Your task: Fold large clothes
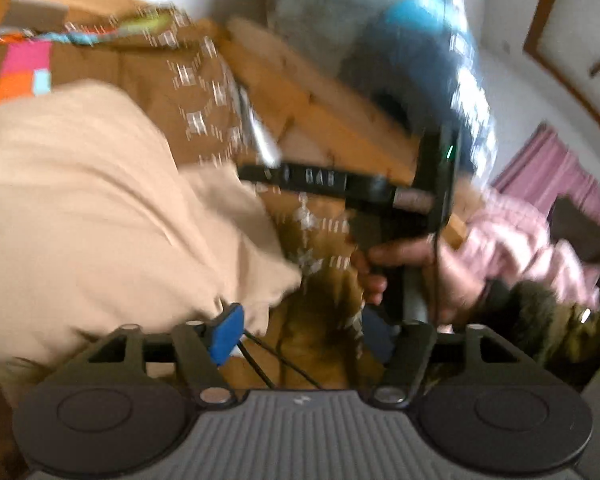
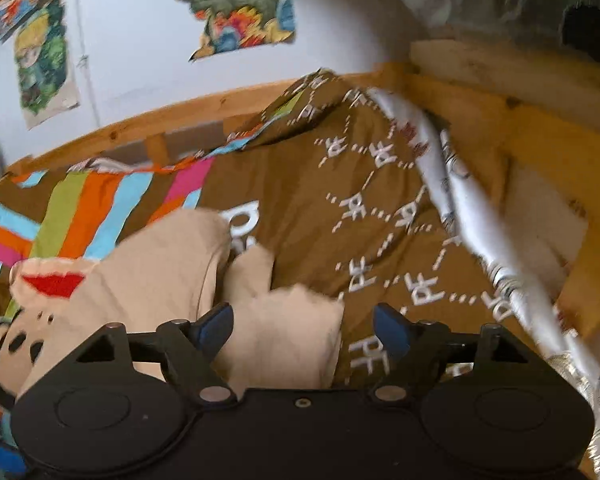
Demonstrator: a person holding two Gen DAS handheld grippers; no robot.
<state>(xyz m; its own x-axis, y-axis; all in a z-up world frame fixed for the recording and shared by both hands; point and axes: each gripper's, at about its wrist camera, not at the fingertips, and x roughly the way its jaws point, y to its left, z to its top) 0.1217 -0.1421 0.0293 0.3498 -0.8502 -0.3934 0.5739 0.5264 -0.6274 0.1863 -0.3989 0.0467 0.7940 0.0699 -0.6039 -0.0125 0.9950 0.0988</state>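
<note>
A beige garment [image 1: 100, 200] lies bunched on a brown bedspread [image 1: 320, 280]. In the right wrist view the same garment [image 2: 172, 264] shows a red patch and a cartoon face print at the left. My left gripper [image 1: 316, 336] is open, and the garment's edge lies beside its blue left pad [image 1: 228, 332]. My right gripper [image 2: 304, 330] is also open, with a fold of the beige cloth [image 2: 284, 340] lying between its blue pads, not pinched. The left wrist view is blurred by motion.
The bedspread [image 2: 340, 200] has white letters and coloured stripes [image 2: 92, 208]. A wooden bed frame [image 2: 540, 152] runs along the right and back. A hand [image 1: 404, 260] in a pink sleeve [image 1: 512, 240] holds the other gripper's handle. Posters [image 2: 236, 4] hang on the wall.
</note>
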